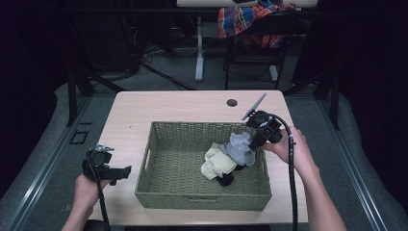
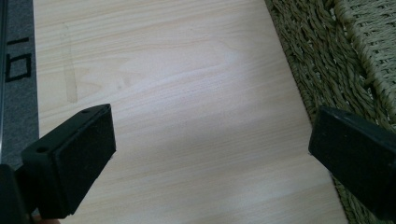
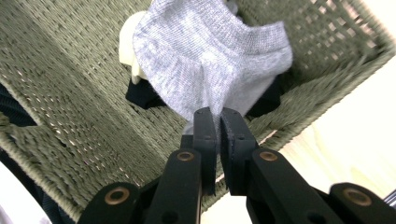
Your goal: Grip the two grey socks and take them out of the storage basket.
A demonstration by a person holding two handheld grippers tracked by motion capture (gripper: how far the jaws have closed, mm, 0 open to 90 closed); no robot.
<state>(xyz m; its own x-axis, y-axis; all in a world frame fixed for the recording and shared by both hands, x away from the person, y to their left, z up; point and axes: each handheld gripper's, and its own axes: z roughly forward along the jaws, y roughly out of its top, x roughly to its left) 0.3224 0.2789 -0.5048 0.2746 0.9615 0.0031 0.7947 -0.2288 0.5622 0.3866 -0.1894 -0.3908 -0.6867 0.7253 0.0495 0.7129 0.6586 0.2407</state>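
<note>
The right gripper (image 3: pixel 218 116) pinched a light grey knitted sock (image 3: pixel 210 60) above the rectangular green woven basket (image 1: pixel 159 192). The left gripper (image 2: pixel 210 163) hung spread wide over the pale wooden table (image 2: pixel 177 93).

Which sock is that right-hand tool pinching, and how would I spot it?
Find the green woven basket in the middle of the table. Socks are piled at its right end, and the grey sock is on top, gripped by the right gripper. Its neighbours are cream and black.

Left gripper (image 1: pixel 126 172) jaws spread wide; right gripper (image 3: pixel 217 115) jaws pinched together.
</note>
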